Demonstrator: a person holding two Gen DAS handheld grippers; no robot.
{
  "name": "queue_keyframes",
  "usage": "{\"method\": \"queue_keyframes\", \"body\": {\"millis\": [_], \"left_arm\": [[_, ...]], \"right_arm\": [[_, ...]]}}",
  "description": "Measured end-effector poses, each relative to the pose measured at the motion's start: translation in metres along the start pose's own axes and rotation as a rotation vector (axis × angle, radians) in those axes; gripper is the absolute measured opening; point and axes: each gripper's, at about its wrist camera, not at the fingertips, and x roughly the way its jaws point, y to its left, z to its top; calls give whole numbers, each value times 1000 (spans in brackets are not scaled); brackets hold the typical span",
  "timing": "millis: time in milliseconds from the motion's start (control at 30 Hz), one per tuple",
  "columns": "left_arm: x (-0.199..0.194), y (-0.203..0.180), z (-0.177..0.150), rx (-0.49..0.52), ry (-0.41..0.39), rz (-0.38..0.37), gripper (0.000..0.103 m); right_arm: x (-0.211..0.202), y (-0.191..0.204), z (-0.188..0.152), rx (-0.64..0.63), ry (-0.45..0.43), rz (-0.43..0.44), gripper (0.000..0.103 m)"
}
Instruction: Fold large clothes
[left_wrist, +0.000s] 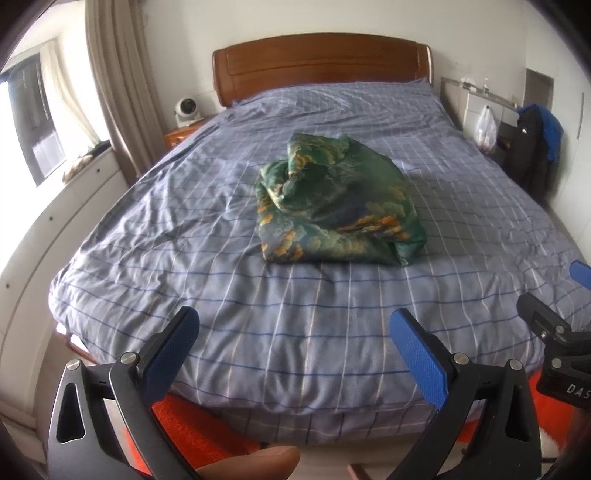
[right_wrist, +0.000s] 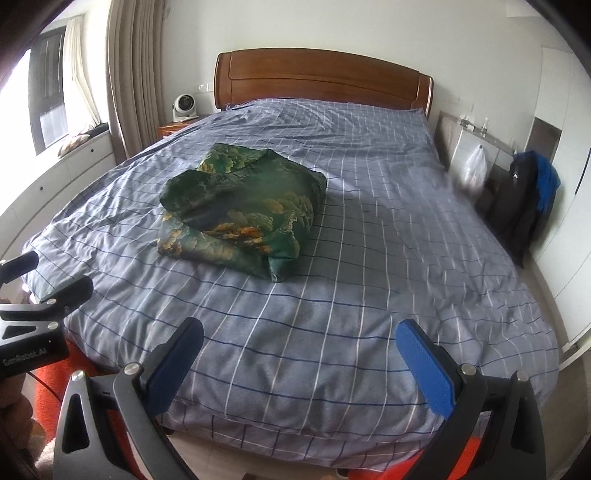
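1. Garment (left_wrist: 338, 201) lies bunched mid-frame on the bed (left_wrist: 258, 332).
2. Left claw (left_wrist: 291, 354) and right claw (right_wrist: 299, 358): both apart, empty, low in frame.
3. Looks silky, light, slippery; likely best pinched at a corner.

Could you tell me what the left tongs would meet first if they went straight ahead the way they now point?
Probably the blue-grey checked duvet: the open left tongs aim across it towards the crumpled green patterned garment, though depth is unclear.

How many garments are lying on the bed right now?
1: a green patterned garment, bunched in a heap near the middle of the checked bedspread, apart from both open grippers. Anything tucked inside the heap would be hidden.
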Motion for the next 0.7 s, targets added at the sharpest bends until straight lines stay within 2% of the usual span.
{"method": "queue_keyframes", "body": {"millis": [700], "left_arm": [[1,-2,1,9,-10,2,103]], "right_arm": [[-1,5,-3,-11,8,-3,103]]}}
